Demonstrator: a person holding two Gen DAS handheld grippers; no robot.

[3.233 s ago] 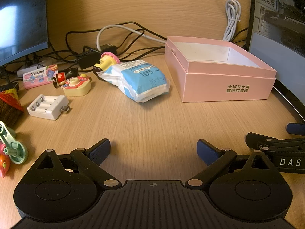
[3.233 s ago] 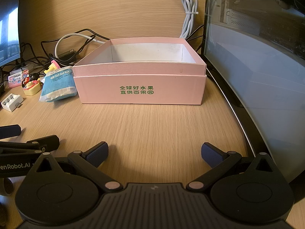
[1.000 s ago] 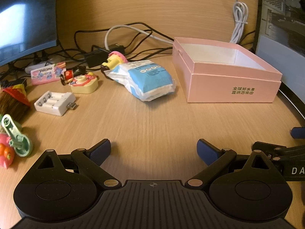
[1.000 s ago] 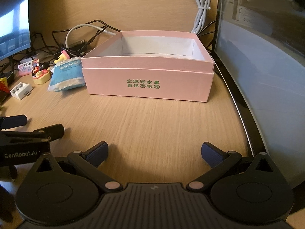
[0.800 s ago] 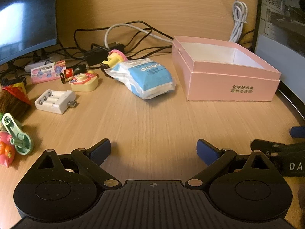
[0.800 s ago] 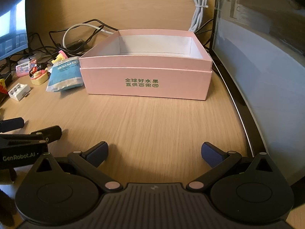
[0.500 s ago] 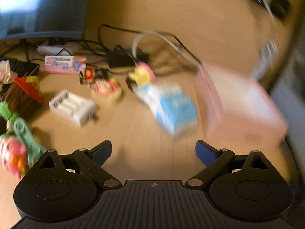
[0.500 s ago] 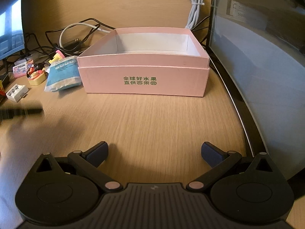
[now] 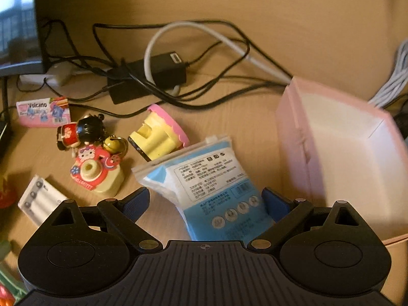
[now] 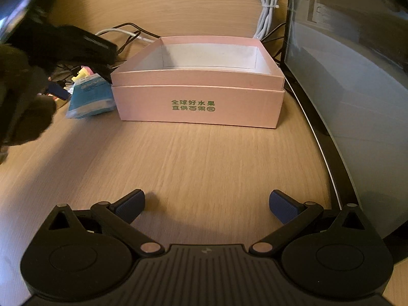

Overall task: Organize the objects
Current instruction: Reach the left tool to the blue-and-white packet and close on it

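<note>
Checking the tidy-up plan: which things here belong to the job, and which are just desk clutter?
Job: blue pouch, pink box, toy camera, yellow toy, battery charger, left gripper.

Clutter: cables, power adapter, monitor.

- Your desk (image 10: 204, 158) is pale wood-grain laminate with a smooth, matt face.
- The box (image 10: 199, 112) looks like pink card, matt outside and plain white inside.
- The pouch (image 9: 211, 178) is glossy plastic film, clear at its zip edge.
- Your left claw (image 9: 205, 200) and right claw (image 10: 206, 204) are matt black plastic with ribbed blue pads (image 10: 130, 205) and small metal pivot pins.
- The toy camera (image 9: 95, 172) looks like soft, shiny rubber.
</note>
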